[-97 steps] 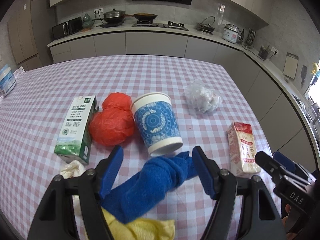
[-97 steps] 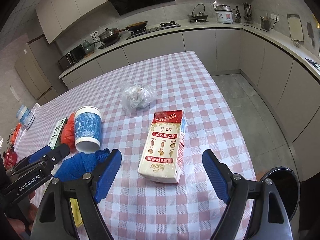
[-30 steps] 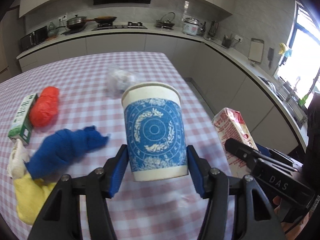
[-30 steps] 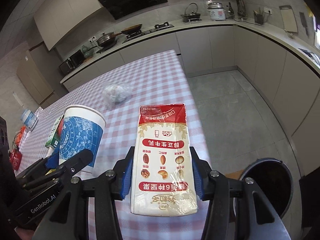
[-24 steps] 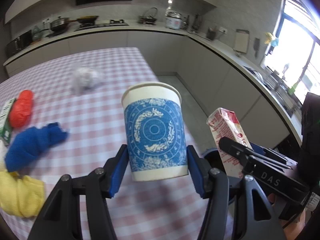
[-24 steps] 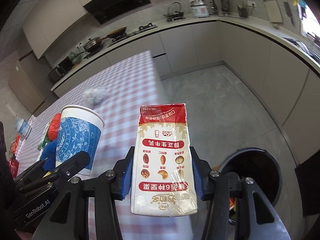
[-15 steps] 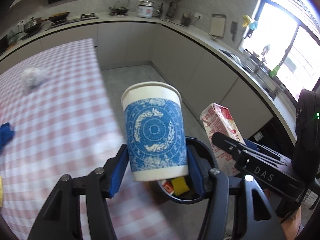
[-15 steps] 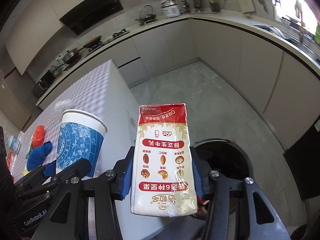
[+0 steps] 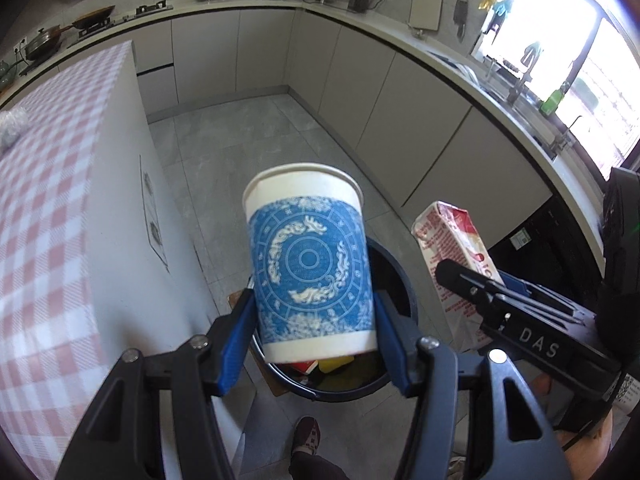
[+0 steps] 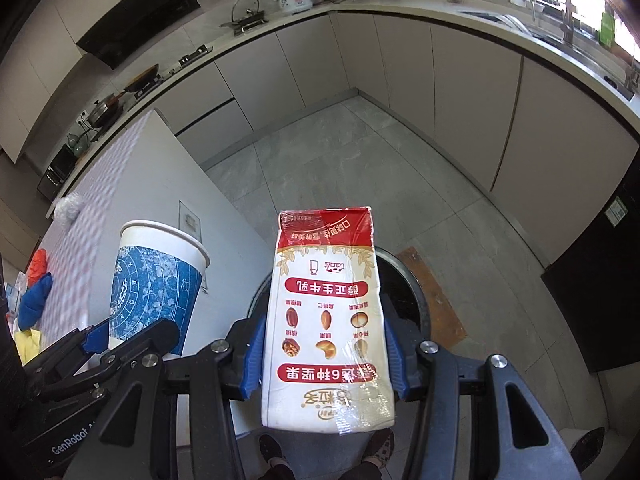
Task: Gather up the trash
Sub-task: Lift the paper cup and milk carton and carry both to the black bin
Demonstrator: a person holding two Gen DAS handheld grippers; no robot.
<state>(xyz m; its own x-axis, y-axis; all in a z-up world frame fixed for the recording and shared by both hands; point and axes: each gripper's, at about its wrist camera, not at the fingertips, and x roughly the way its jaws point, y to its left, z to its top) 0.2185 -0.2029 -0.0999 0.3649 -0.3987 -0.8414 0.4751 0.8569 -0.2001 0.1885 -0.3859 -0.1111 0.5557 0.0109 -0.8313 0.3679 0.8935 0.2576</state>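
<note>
My left gripper [image 9: 314, 332] is shut on a blue-and-white paper cup [image 9: 308, 280] and holds it above a dark round trash bin [image 9: 394, 292] on the floor. My right gripper [image 10: 324, 354] is shut on a red-and-white milk carton [image 10: 326, 320] and holds it over the same bin [image 10: 404, 280]. The carton also shows in the left wrist view [image 9: 454, 256], and the cup in the right wrist view [image 10: 154, 280]. Trash lies inside the bin [image 9: 332, 364].
The checked table [image 9: 44, 184] is on my left, with a blue cloth [image 10: 34, 300], a red bag [image 10: 38, 258], a yellow cloth [image 10: 28, 340] and a clear bag [image 10: 70, 206] on it. Cabinets ring the grey floor [image 10: 360, 160]. The person's feet [image 9: 306, 436] are below.
Both grippers swung off the table to the right with cup and carton; they now hang over the bin on the floor. Their grips have not changed.
</note>
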